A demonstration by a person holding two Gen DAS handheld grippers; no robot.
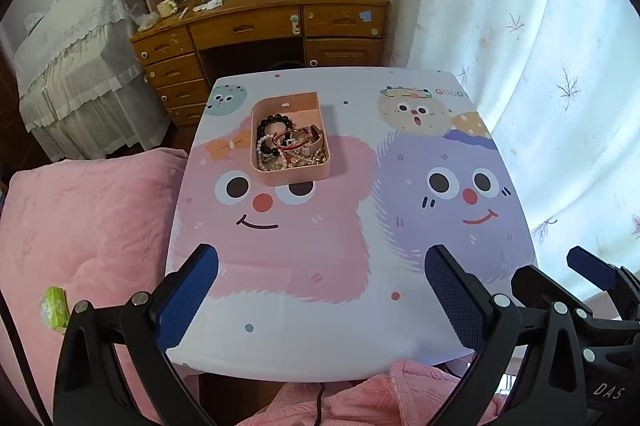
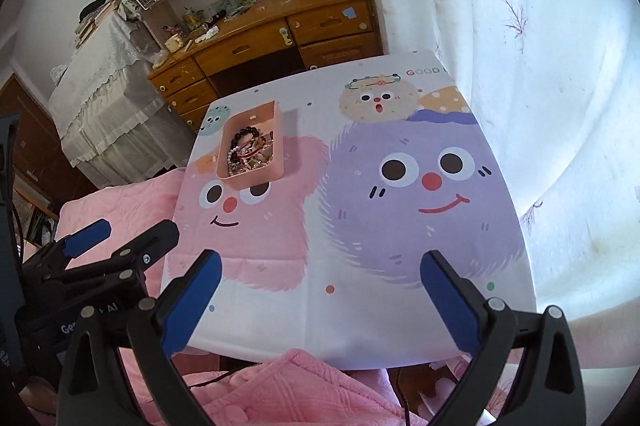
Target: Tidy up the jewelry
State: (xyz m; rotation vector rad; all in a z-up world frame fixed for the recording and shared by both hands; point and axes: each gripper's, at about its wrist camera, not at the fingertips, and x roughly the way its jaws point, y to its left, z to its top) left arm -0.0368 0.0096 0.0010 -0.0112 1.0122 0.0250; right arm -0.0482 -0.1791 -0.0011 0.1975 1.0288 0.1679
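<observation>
A pink open box (image 1: pixel 296 177) (image 2: pixel 256 177) stands on the far left part of the cartoon-print table (image 1: pixel 320 338) (image 2: pixel 340 326). It holds a tangle of jewelry (image 1: pixel 290 147) (image 2: pixel 250 151): a black bead bracelet, a pearl strand, a red cord bracelet and gold chains. My left gripper (image 1: pixel 322 296) is open and empty over the table's near edge. My right gripper (image 2: pixel 320 300) is open and empty, also over the near edge. The left gripper also shows at the left of the right wrist view (image 2: pixel 120 238), and the right gripper at the right of the left wrist view (image 1: pixel 560 266).
A pink blanket (image 1: pixel 80 234) lies left of and below the table. A wooden desk with drawers (image 1: pixel 260 29) and shelves stands behind it. A white curtain (image 1: pixel 540 65) hangs to the right. A lace-covered unit (image 1: pixel 68 65) stands at the left. A green packet (image 1: pixel 54 308) lies on the blanket.
</observation>
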